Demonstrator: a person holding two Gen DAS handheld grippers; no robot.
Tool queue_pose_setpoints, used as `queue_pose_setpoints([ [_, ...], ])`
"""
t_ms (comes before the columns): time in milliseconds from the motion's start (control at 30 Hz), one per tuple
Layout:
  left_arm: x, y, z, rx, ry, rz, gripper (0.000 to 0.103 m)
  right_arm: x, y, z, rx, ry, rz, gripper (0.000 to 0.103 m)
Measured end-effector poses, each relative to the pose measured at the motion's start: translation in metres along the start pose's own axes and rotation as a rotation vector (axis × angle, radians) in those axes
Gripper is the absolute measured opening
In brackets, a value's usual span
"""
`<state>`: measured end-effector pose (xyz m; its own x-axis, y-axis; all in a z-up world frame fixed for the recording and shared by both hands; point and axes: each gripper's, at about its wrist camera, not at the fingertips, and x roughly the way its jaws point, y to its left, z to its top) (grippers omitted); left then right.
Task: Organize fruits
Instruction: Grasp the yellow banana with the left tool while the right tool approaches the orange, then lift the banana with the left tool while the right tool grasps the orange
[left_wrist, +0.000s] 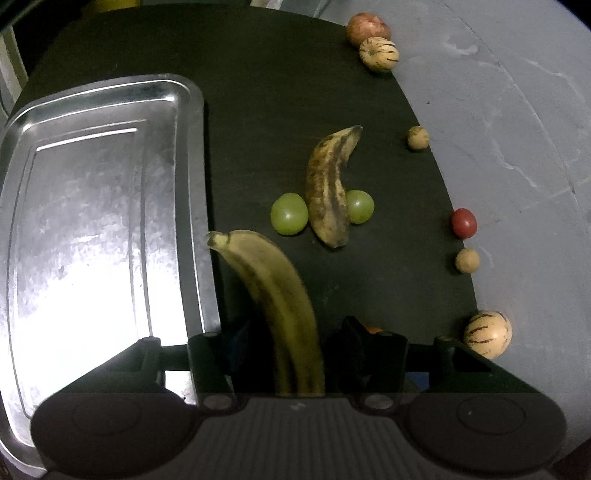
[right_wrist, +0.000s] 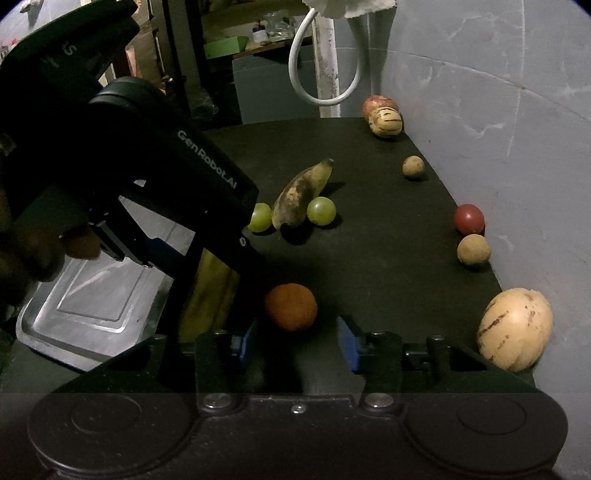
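The left gripper (left_wrist: 291, 354) seems clamped on a banana (left_wrist: 273, 291), low centre, beside the metal tray (left_wrist: 110, 110) at left. The right gripper (right_wrist: 295, 341) gapes behind the orange (right_wrist: 291, 306). A loose, one-ended hold could let the banana swing and slip.

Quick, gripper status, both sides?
Left gripper: between its fingers a banana; whether it grips cannot be told.
Right gripper: open, empty, orange just ahead.
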<state>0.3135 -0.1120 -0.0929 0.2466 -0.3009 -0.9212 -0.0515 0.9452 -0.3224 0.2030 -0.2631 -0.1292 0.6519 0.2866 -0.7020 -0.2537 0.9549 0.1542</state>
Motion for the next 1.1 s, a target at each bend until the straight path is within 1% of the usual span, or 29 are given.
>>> queue_pose_setpoints([
  [67, 0.0, -0.001, 0.001, -0.004, -0.003, 0.004, 0.051, 0.0, 0.0, 0.0, -0.001, -0.006, 0.006, 0.043],
  [133, 0.0, -0.002, 0.002, -0.015, -0.006, 0.01, 0.048, 0.001, 0.0, 0.001, -0.005, -0.01, 0.013, 0.04],
  [200, 0.0, -0.001, 0.003, -0.022, -0.01, 0.021, 0.042, 0.001, 0.001, 0.001, -0.006, -0.012, 0.02, 0.034],
  [233, 0.0, 0.0, 0.003, -0.025, -0.011, 0.023, 0.037, 0.002, 0.001, 0.002, -0.004, -0.012, 0.019, 0.034],
  [267, 0.0, 0.001, 0.004, -0.03, -0.012, 0.023, 0.036, 0.001, 0.001, 0.002, -0.002, -0.012, 0.018, 0.034],
  [333, 0.0, 0.003, 0.003, -0.036, -0.013, 0.018, 0.036, 0.001, 0.002, 0.002, 0.006, -0.012, 0.018, 0.034],
  [433, 0.0, -0.001, 0.002, -0.006, -0.01, 0.032, 0.036, 0.0, 0.0, 0.001, 0.029, -0.015, 0.016, 0.034],
  [733, 0.004, -0.013, 0.003, 0.064, -0.008, 0.055, 0.037, -0.013, 0.002, -0.008, 0.087, -0.019, -0.03, 0.033],
  [767, 0.004, -0.013, 0.003, 0.072, -0.011, 0.056, 0.035, -0.015, 0.002, -0.01, 0.093, -0.02, -0.037, 0.033],
  [800, 0.004, -0.013, 0.003, 0.081, -0.014, 0.056, 0.035, -0.017, 0.003, -0.011, 0.101, -0.021, -0.045, 0.033],
  [933, 0.003, -0.011, 0.002, 0.088, -0.009, 0.033, 0.034, -0.026, 0.007, -0.016, 0.137, -0.024, -0.09, 0.033],
  [1000, 0.001, -0.008, 0.0, 0.075, 0.005, 0.002, 0.034, -0.031, 0.011, -0.016, 0.152, -0.025, -0.114, 0.033],
  [1100, -0.003, -0.007, -0.006, 0.088, 0.02, -0.033, 0.034, -0.043, 0.02, -0.013, 0.174, -0.036, -0.155, 0.033],
])
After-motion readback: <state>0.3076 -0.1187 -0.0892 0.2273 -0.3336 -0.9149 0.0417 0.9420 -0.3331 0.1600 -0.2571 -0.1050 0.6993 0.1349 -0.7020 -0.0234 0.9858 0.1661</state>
